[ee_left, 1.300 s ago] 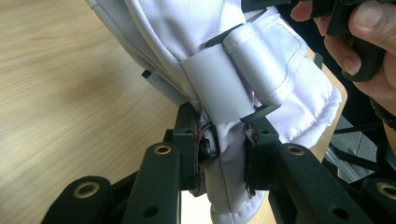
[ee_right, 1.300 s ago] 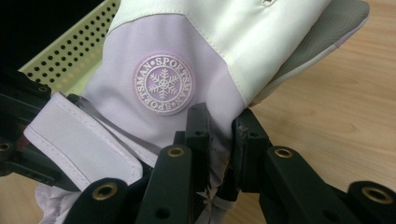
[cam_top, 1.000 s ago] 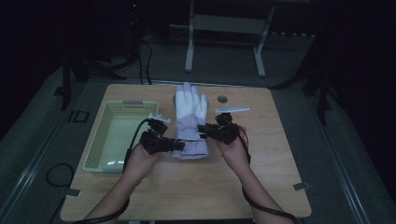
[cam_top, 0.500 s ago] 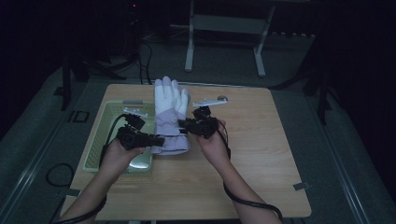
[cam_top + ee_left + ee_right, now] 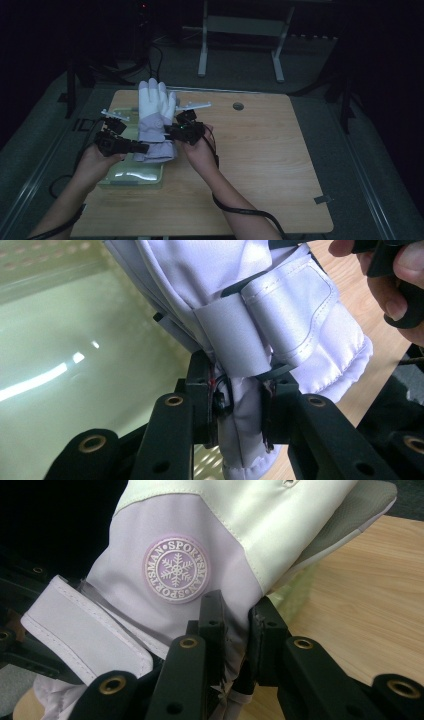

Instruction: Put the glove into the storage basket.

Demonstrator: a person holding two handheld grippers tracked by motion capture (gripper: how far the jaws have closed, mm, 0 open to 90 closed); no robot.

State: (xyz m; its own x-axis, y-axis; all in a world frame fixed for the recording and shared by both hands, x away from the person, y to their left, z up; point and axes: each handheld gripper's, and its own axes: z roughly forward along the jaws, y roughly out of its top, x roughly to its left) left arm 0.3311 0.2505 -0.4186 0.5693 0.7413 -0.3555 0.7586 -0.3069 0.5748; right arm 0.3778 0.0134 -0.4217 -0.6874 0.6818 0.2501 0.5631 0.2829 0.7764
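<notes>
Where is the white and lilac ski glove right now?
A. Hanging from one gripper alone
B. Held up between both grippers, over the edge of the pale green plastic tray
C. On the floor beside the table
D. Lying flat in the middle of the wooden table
B: the left gripper and the right gripper each clamp a side of the glove's cuff, above the right edge of the pale green tray.

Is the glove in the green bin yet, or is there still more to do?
Done: both tongs have gripped the glove by its cuff, the left tongs on one side, the right tongs on the other, and lifted it. In hand: the glove hangs over the near edge of the green bin, partly over the table. Left: lowering it into the bin and letting go.
</notes>
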